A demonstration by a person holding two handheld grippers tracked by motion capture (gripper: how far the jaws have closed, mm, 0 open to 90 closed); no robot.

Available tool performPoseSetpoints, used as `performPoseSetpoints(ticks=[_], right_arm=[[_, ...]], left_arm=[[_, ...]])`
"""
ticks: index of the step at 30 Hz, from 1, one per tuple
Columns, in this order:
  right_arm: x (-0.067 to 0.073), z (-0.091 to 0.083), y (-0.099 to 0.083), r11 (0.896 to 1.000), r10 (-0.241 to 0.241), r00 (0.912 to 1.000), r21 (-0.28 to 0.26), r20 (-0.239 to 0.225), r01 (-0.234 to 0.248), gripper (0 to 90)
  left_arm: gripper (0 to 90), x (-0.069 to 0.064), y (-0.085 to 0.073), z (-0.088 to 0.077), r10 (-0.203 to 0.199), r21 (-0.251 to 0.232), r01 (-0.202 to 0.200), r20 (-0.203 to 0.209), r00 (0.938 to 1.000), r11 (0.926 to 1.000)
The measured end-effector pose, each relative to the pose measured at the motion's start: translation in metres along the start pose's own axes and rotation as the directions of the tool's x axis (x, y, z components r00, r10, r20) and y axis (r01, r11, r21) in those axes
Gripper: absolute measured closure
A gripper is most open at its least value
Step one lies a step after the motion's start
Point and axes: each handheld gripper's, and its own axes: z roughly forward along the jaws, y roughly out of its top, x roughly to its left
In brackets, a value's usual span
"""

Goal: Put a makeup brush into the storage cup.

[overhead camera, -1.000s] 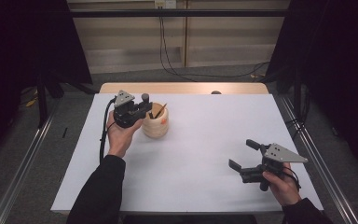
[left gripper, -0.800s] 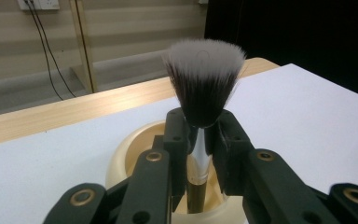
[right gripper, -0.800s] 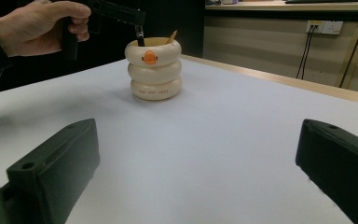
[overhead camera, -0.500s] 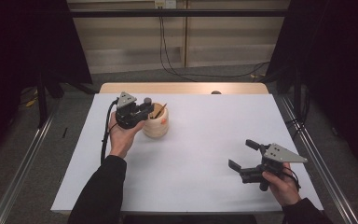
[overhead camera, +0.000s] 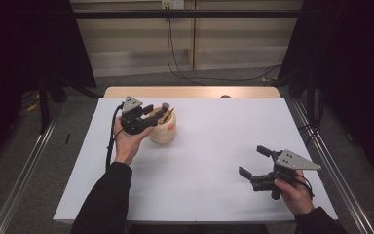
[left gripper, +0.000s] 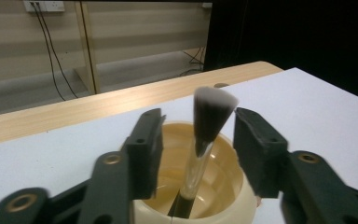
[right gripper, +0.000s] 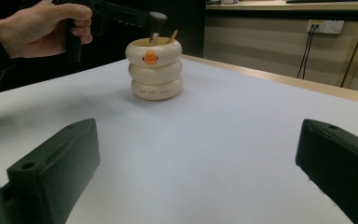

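Since the earlier frames, little has shifted except at the left gripper: its jaws have just been opening, and the makeup brush that was pinched between them is now seen standing free in the gap, neither pad pressing on it. Both hands have kept their places on the table.

At the left of the high view, the left gripper is held level over the mouth of the cream holder, a grey three-cornered plate on top of it and a black cable trailing down along the sleeve. In the left gripper view the brush is shown upright in the holder — a dense black bristle head with a pale, flat-cut tip, flaring like a fan above a clear, glassy neck and a dark handle that sinks into the glossy, ribbed interior. The matte black jaws, blocky and pierced by small holes, stand apart on either side of the bristles.

The holder itself is a smooth, shiny pot shaped like three stacked rounded rings, with a small orange mark on its front; a thin wooden stick is seen leaning inside it beside the brush. It rests on the white sheet covering the table, whose pale wooden edge is exposed at the far side.

Well apart to the right, the right gripper is held low near the sheet's front corner — jaws wide apart, nothing between them.
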Motion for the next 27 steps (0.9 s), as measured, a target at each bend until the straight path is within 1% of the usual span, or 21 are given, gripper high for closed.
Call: performPoseSetpoints(ticks=[1, 2, 5, 6, 8, 9, 10, 11, 13, 15, 16, 18, 19, 20, 21, 22, 23, 24, 25, 26, 27], right_arm=[[-0.0001, 0.0, 0.0001, 1.0, -0.001, 1.0, -0.001, -0.001, 0.001, 0.0], [-0.0002, 0.0002, 0.0, 1.0, 0.0, 1.0, 0.0, 0.001, 0.0, 0.0], [-0.0001, 0.0005, 0.0, 1.0, 0.002, 1.0, 0.0, -0.001, -0.002, 0.0], [-0.0001, 0.0004, 0.0, 1.0, -0.002, 1.0, -0.002, 0.001, 0.002, 0.0], [-0.0005, 0.0002, -0.0003, 1.0, -0.002, 1.0, 0.002, -0.001, 0.002, 0.0], [-0.0004, 0.0003, -0.0002, 1.0, 0.004, 1.0, 0.0, 0.004, -0.004, 0.0], [-0.0004, 0.0002, 0.0, 1.0, 0.004, 1.0, -0.001, 0.004, -0.004, 0.0], [-0.0005, 0.0, 0.0002, 1.0, -0.002, 1.0, -0.006, 0.005, 0.002, 0.0], [-0.0004, -0.0002, 0.0, 1.0, -0.002, 1.0, -0.006, 0.0, 0.002, 0.0], [-0.0006, -0.0002, -0.0005, 1.0, 0.002, 1.0, -0.002, 0.001, -0.002, 0.0], [-0.0013, -0.0005, -0.0008, 1.0, 0.002, 1.0, -0.001, 0.001, -0.002, 0.0], [-0.0022, -0.0005, -0.0006, 1.0, 0.006, 1.0, -0.005, 0.001, -0.006, 0.0], [-0.0031, -0.0008, -0.0004, 1.0, 0.006, 1.0, -0.007, 0.002, -0.006, 0.0], [-0.0033, -0.0007, -0.0004, 1.0, 0.011, 0.9999, -0.009, 0.005, -0.011, 0.0], [-0.0036, 0.0, -0.0004, 1.0, 0.01, 0.9999, -0.011, 0.006, -0.01, 0.0], [-0.0039, 0.0007, -0.0003, 1.0, 0.009, 1.0, -0.012, 0.002, -0.009, 0.0], [-0.0035, 0.001, -0.0003, 1.0, 0.01, 0.9999, -0.01, 0.007, -0.01, 0.0], [-0.0033, 0.0016, -0.0004, 1.0, 0.009, 0.9999, -0.009, 0.004, -0.009, 0.0], [-0.0031, 0.0018, -0.0006, 1.0, 0.01, 0.9999, -0.007, 0.004, -0.01, 0.0], [-0.0031, 0.0014, -0.0005, 1.0, 0.01, 0.9999, -0.007, 0.004, -0.01, 0.0], [-0.0032, 0.0009, -0.0004, 1.0, 0.009, 0.9999, -0.008, 0.005, -0.009, 0.0]], left_arm=[[44.5, -0.0009, 0.0002, 0.0005, 0.0, -0.005, 0.0, 0.004, 1.0, 1.0], [41.1, -0.0016, 0.0004, 0.0008, 0.007, -0.009, -0.007, -0.001, 1.0, 0.9999], [30.0, -0.0008, 0.0002, 0.0013, -0.003, -0.004, 0.003, -0.002, 1.0, 1.0], [28.0, -0.0004, 0.0, 0.0017, -0.003, -0.004, 0.003, 0.003, 1.0, 1.0], [19.4, 0.0004, -0.0005, 0.0028, -0.017, -0.001, 0.017, 0.012, 0.9998, 0.9999], [18.1, 0.0013, -0.0005, 0.0029, -0.005, 0.004, 0.005, 0.021, 0.9998, 1.0], [16.4, 0.0, -0.0004, 0.003, -0.006, 0.003, 0.006, 0.015, 0.9999, 1.0], [14.3, 0.0001, 0.0001, 0.0025, 0.004, -0.002, -0.004, 0.021, 0.9998, 1.0], [10.8, -0.0013, 0.0006, 0.0013, 0.006, -0.014, -0.005, 0.023, 0.9997, 0.9999], [6.4, -0.0013, 0.0011, 0.0009, 0.002, -0.011, -0.002, 0.025, 0.9997, 0.9999], [5.2, -0.0009, 0.0009, 0.0008, -0.001, -0.011, 0.002, 0.028, 0.9996, 0.9999], [3.9, -0.0011, -0.0003, 0.0008, 0.004, 0.007, -0.005, 0.029, 0.9996, 1.0], [2.7, -0.0013, -0.0002, 0.0009, 0.004, 0.011, -0.004, 0.021, 0.9998, 0.9999], [2.6, -0.0017, 0.0003, 0.0004, 0.003, 0.013, -0.003, 0.022, 0.9998, 0.9999], [2.7, -0.0015, 0.0006, -0.0001, 0.004, 0.008, -0.004, 0.038, 0.9993, 1.0], [2.4, -0.0027, 0.0012, -0.0008, 0.001, 0.002, -0.001, 0.039, 0.9992, 1.0], [2.1, -0.0037, 0.0017, -0.0018, 0.004, 0.0, -0.004, 0.033, 0.9994, 1.0], [2.1, -0.0044, 0.0014, -0.002, 0.006, 0.005, -0.007, 0.038, 0.9992, 1.0], [2.0, -0.0051, 0.0017, -0.0025, 0.009, 0.018, -0.01, 0.026, 0.9996, 0.9998], [2.1, -0.0048, 0.0015, -0.0036, 0.015, 0.019, -0.016, 0.028, 0.9995, 0.9997], [1.9, -0.005, 0.0011, -0.0047, 0.01, 0.011, -0.011, 0.025, 0.9996, 0.9999]])
